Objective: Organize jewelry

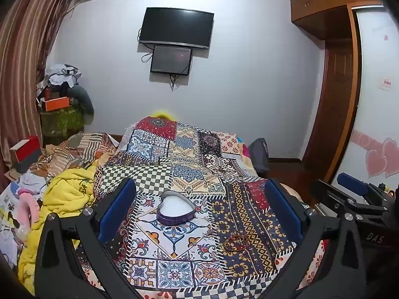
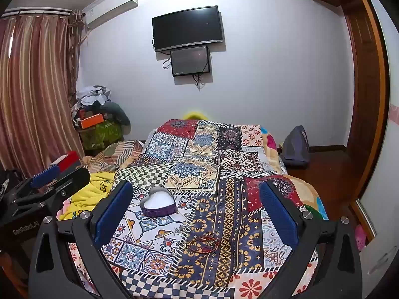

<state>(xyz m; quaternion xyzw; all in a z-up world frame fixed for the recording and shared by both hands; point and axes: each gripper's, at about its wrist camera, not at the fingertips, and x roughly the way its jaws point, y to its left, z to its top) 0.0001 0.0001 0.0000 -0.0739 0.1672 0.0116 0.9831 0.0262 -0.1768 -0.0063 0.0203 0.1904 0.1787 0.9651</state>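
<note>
Even indoor light, fisheye-warped edges

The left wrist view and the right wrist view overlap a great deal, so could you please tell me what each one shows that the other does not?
Only the left wrist view shows the pink heart decals on the wardrobe door and the right gripper at its right edge. Only the right wrist view shows the whole striped curtain and the left gripper at its left edge. Both show the open heart-shaped box on the patterned bedspread, the red bracelet lying nearer the camera, and the wall television.
</note>
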